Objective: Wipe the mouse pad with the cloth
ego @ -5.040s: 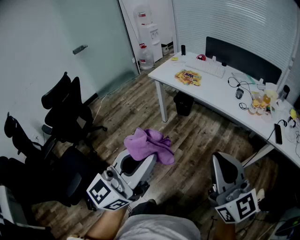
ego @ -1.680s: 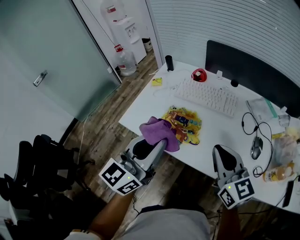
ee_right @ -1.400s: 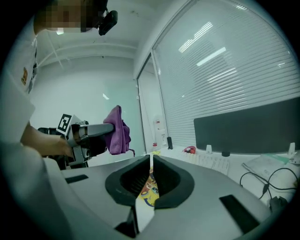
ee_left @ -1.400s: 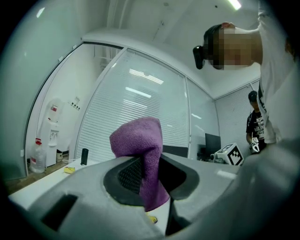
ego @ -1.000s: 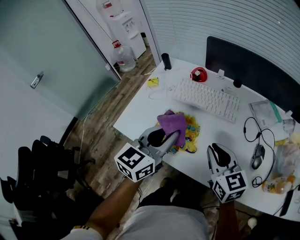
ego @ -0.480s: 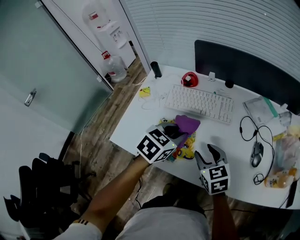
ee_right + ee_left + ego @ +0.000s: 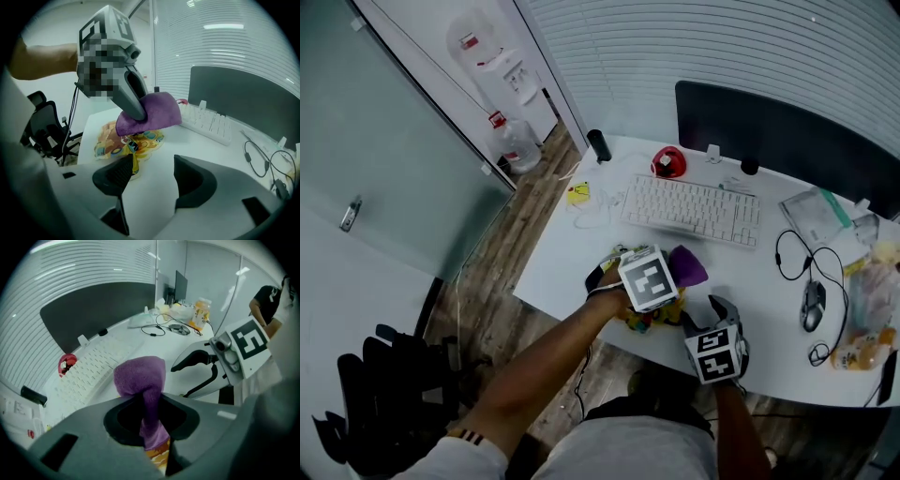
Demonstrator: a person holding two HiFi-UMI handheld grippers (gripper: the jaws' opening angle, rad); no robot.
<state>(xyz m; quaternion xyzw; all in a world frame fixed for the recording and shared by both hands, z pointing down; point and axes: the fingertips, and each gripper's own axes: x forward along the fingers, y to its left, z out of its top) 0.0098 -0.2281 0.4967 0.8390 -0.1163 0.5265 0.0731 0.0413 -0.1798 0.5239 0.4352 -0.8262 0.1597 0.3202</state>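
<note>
Fingers (image 7: 187, 416) of the left gripper (image 7: 150, 427) are clamping the purple cloth (image 7: 140, 376), holding it over the colourful mouse pad (image 7: 110, 140) on the white desk (image 7: 562, 253). Beside the pad's near edge, the right gripper (image 7: 150, 180) is hovering, jaws just opening wide, gripping nothing.

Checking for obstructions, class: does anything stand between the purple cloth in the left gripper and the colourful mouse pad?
Nothing visible does: the purple cloth clamped by the left gripper is directly over the colourful printed mouse pad.
</note>
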